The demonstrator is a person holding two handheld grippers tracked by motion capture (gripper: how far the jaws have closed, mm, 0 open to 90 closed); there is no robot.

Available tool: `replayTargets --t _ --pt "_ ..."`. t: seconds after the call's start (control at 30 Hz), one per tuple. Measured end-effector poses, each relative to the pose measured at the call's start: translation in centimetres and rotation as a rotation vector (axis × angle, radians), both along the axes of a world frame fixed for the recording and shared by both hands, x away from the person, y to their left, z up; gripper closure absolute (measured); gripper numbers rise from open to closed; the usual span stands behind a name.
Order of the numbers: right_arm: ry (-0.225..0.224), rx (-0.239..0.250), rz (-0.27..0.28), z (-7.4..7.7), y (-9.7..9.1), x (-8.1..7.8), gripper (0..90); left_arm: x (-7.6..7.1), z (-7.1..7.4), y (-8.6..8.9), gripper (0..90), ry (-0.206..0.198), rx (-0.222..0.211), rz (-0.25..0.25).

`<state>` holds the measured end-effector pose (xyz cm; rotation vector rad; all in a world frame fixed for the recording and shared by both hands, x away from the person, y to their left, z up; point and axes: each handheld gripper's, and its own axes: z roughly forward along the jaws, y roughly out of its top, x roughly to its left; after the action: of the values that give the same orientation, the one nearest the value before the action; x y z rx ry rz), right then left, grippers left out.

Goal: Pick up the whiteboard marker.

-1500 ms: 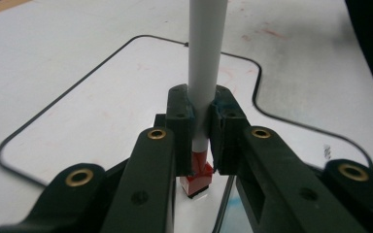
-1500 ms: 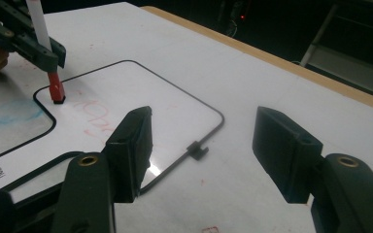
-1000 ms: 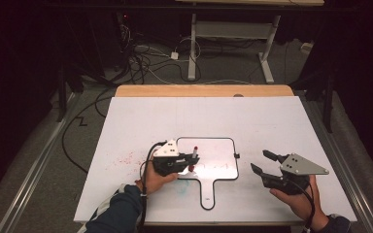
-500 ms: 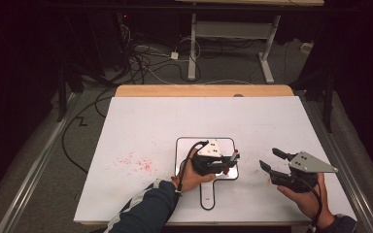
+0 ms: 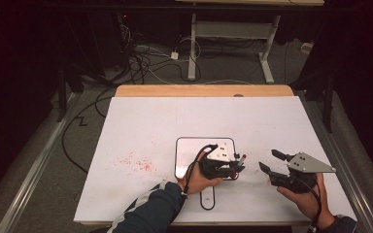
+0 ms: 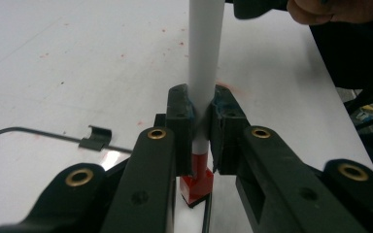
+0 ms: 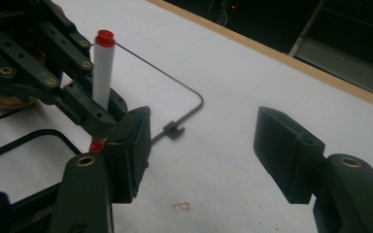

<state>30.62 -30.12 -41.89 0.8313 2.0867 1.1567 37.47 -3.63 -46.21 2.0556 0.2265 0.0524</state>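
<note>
Left gripper (image 6: 201,141) clamped on white red-tipped marker pen (image 6: 205,73), held upright over black-rimmed whiteboard (image 5: 187,150); right gripper (image 7: 201,145) jaws apart, empty. Pen just left of right gripper.

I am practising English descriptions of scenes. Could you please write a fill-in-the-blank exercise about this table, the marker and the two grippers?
1. The left gripper is shut on a white ____ with red ends.
2. The jaws of the right gripper stand ____, with nothing between them.
3. The marker is held nearly upright over a small whiteboard with a ____ frame.
4. Left of that board, the white table bears ____ specks.

Missing words: marker; open; black; red
</note>
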Motion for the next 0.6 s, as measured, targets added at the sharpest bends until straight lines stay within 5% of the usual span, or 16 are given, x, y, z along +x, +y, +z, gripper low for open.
replayTargets --t 0.6 --pt "-0.012 -0.009 0.015 0.1 0.6 0.0 39.5 -0.6 -0.1 11.0 78.9 -0.032 0.034 0.138"
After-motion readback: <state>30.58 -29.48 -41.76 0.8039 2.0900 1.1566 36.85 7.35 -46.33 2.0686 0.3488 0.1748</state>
